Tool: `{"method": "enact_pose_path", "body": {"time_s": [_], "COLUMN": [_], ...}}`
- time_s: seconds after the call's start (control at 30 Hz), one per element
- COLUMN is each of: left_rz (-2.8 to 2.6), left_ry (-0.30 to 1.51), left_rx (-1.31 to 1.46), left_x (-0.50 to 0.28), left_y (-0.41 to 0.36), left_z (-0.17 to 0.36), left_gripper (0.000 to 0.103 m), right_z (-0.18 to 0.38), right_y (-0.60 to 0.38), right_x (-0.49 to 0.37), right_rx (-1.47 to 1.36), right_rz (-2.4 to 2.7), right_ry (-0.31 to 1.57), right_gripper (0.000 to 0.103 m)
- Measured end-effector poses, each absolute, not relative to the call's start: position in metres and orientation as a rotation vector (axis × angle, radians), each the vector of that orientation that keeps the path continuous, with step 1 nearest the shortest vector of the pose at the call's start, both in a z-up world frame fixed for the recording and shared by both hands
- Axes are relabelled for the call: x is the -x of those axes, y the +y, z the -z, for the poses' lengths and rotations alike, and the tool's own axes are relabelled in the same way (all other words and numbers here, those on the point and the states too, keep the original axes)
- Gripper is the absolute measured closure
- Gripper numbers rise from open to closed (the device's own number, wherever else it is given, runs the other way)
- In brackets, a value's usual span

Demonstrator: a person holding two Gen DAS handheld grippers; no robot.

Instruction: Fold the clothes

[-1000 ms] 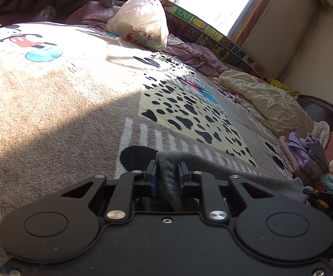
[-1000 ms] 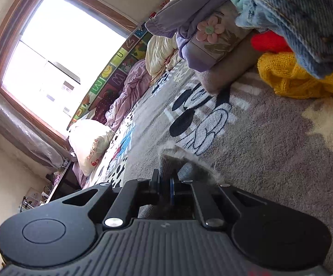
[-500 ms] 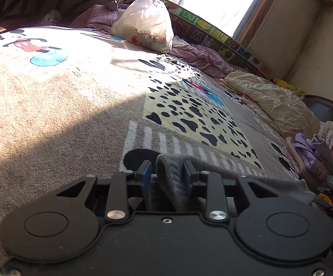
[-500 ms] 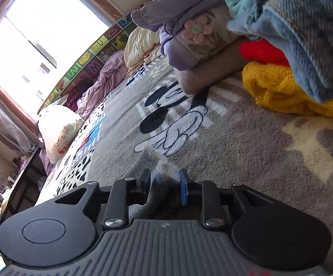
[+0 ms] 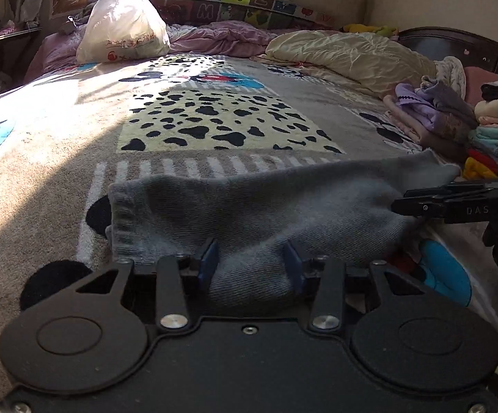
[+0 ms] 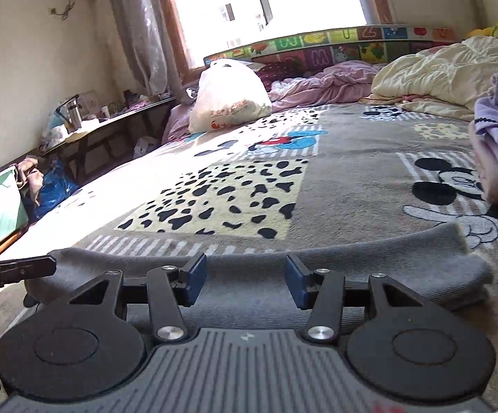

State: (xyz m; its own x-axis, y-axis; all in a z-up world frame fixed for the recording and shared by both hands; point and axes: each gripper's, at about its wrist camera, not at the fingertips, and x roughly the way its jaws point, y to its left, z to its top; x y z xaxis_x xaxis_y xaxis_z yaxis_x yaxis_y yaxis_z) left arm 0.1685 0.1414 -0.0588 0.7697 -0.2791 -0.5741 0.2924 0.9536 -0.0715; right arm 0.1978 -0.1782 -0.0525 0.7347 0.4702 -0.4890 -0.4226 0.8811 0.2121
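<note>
You've let go: both the left gripper and right gripper are opening, pulled back from the grey garment, which now lies flat.

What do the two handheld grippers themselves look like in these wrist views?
Both are matte black, with two round discs, angular link arms with silver screws, and blue pads on the fingers. The left gripper has a smooth flat body; the right gripper has a grey ribbed one. From the left wrist view, the right gripper's side shows pale letters "DAS".

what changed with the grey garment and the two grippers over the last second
Both grippers let go: the left gripper and right gripper, a second ago pinched on the grey garment, are opening with it loose between the jaws. It now lies spread flat. The white bag stayed put.
</note>
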Motion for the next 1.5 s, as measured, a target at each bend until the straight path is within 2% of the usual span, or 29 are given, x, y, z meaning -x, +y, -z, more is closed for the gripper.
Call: {"method": "enact_pose_path", "body": {"time_s": [0.13,0.17,0.23,0.3,0.37,0.5,0.57,0.7,0.83,0.97,1.13,1.23,1.3,1.33,1.37,1.4,1.43,1.47,1.5], "left_rz": [0.323,0.321,0.31,0.275,0.211,0.155,0.165,0.159,0.124,0.099,0.106,0.102,0.099,0.098,0.097,0.097,0.096,0.096,0.095], "left_ry": [0.602,0.574,0.517,0.466,0.501,0.614,0.563,0.436,0.586,0.575,0.569,0.566,0.563,0.564,0.564,0.563,0.563,0.563,0.563], "left_rx": [0.018,0.051,0.113,0.169,0.174,0.159,0.197,0.21,0.14,0.022,0.025,0.011,-0.001,-0.002,-0.003,-0.004,-0.004,-0.005,-0.007], "left_x": [-0.167,-0.164,-0.16,-0.159,-0.165,-0.176,-0.171,-0.167,-0.187,-0.186,-0.185,-0.184,-0.183,-0.183,-0.183,-0.183,-0.183,-0.183,-0.183], "left_y": [0.149,0.153,0.161,0.169,0.174,0.179,0.183,0.19,0.184,0.17,0.175,0.173,0.171,0.171,0.17,0.17,0.171,0.171,0.171], "left_z": [0.056,0.052,0.044,0.038,0.041,0.055,0.048,0.033,0.054,0.059,0.061,0.061,0.061,0.061,0.061,0.061,0.061,0.062,0.062], "left_gripper": [0.058,0.061,0.063,0.061,0.056,0.06,0.061,0.061,0.057,0.056,0.056,0.055,0.055,0.055,0.055,0.055,0.055,0.055,0.055], "right_z": [0.072,0.07,0.06,0.05,0.045,0.059,0.07,0.054,0.04,0.073,0.066,0.07,0.079,0.083,0.083,0.082,0.08,0.078,0.078], "right_y": [-0.161,-0.162,-0.16,-0.15,-0.135,-0.115,-0.117,-0.123,-0.131,-0.132,-0.145,-0.186,-0.225,-0.248,-0.264,-0.277,-0.291,-0.304,-0.318], "right_x": [-0.193,-0.189,-0.183,-0.171,-0.162,-0.166,-0.174,-0.168,-0.173,-0.202,-0.185,-0.185,-0.196,-0.203,-0.209,-0.214,-0.217,-0.221,-0.224], "right_rx": [-0.027,-0.023,-0.006,0.035,0.064,0.084,0.038,0.017,-0.046,-0.033,-0.014,-0.083,-0.229,-0.324,-0.367,-0.376,-0.383,-0.396,-0.42], "right_rz": [-0.47,-0.465,-0.439,-0.465,-0.543,-0.586,-0.582,-0.601,-0.583,-0.535,-0.524,-0.377,-0.359,-0.363,-0.342,-0.306,-0.262,-0.214,-0.17], "right_ry": [0.627,0.625,0.604,0.546,0.492,0.554,0.613,0.599,0.53,0.667,0.612,0.587,0.594,0.599,0.607,0.599,0.578,0.559,0.546], "right_gripper": [0.05,0.051,0.051,0.049,0.047,0.043,0.041,0.043,0.043,0.04,0.041,0.041,0.055,0.072,0.083,0.083,0.075,0.054,0.046]}}
